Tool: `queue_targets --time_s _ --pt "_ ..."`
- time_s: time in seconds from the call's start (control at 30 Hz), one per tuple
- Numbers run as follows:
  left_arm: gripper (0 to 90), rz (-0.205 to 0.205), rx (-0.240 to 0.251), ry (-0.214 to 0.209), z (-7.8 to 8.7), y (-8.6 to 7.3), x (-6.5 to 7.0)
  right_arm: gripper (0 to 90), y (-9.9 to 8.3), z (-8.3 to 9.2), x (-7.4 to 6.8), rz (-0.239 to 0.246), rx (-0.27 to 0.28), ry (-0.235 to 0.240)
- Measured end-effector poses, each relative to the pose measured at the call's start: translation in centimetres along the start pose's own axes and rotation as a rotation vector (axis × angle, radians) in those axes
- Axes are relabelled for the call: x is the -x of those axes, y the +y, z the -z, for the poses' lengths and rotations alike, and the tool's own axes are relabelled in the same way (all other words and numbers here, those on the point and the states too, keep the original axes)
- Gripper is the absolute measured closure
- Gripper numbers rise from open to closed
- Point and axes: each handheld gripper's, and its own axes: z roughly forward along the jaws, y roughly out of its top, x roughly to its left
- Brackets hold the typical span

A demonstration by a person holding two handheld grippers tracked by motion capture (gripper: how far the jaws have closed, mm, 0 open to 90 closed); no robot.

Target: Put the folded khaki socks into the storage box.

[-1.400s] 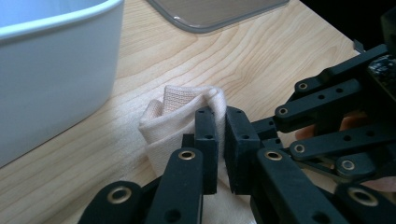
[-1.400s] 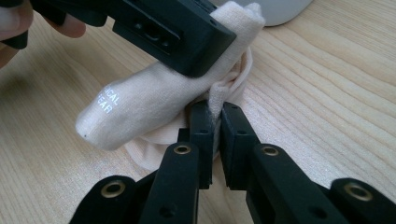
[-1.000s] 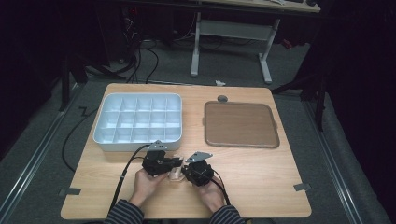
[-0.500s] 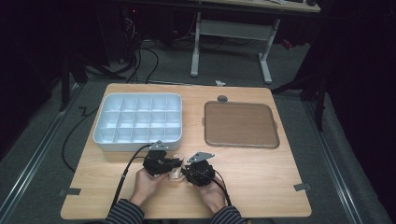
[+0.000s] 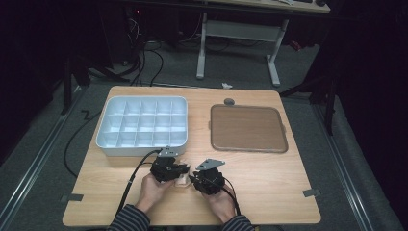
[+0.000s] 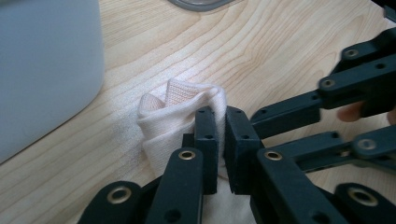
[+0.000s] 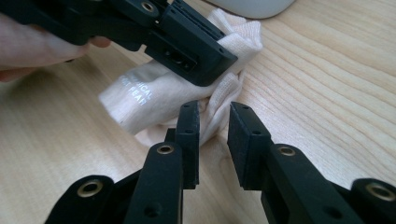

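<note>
The sock [image 6: 180, 109], a pale pink one bunched into a soft fold, lies on the desk [image 5: 269, 178] near its front edge, just in front of the white compartment tray [image 5: 142, 126] and between our two hands. Our left tongs [image 6: 220, 122] are clamped on a pinch of its fabric, jaws almost together. Our right tongs [image 7: 214, 122] stand a little apart; their jaws have just been opening, with a loose edge of the sock lying at the gap but not gripped. To fold or roll it neatly, we judge it best to keep the left pinch steady as an anchor, then set the right tongs on a free edge rather than the thick bunch, and pull gently so the knit does not slip out. The brown mat [image 5: 248, 128] is well apart.
</note>
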Motion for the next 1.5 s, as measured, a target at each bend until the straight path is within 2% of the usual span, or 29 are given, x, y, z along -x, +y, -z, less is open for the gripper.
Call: queue_targets --time_s 0.17,0.33,0.43,0.57,0.67,0.7,0.87,0.97,1.3,1.43,1.5 --pt "82.0 0.011 0.026 -0.018 0.3 -0.3 -0.1 74.3 -0.3 1.5 -0.7 0.022 0.05 0.017" --pt "76.1 0.029 0.036 -0.037 0.6 -0.2 -0.3 71.2 -0.5 2.3 -2.3 0.067 0.066 0.043" --pt "73.5 0.033 0.036 -0.037 0.8 -0.2 -0.3 67.7 -0.4 2.0 -3.1 0.087 0.064 0.05" --pt "72.6 0.043 0.037 -0.038 1.0 -0.3 -0.5 57.7 -0.2 1.1 -3.7 0.099 0.051 0.045" --pt "72.7 0.039 0.038 -0.035 1.0 -0.4 -0.4 56.3 -0.2 0.4 -4.1 0.103 0.042 0.02" --pt "72.7 0.038 0.037 -0.035 1.0 -0.4 -0.4 57.8 -0.2 0.2 -4.1 0.1 0.046 0.018" --pt "72.6 0.037 0.038 -0.038 1.2 -0.4 -0.5 79.4 -0.2 0.0 -4.2 0.102 0.042 0.012" --pt "72.5 0.037 0.039 -0.039 1.4 -0.4 -0.6 87.0 -0.5 0.2 -4.1 0.109 0.039 0.008" --pt "68.2 0.033 0.071 -0.038 2.7 -0.5 -0.7 89.3 -1.1 0.6 -3.4 0.084 0.03 0.008" --pt "56.7 0.039 0.068 -0.013 3.2 -0.7 -0.6 89.3 -1.2 0.7 -3.1 0.075 0.035 0.009" --pt "53.8 0.036 0.069 0.007 3.3 -1.1 -0.4 89.3 -1.2 0.7 -3.0 0.078 0.027 0.006"
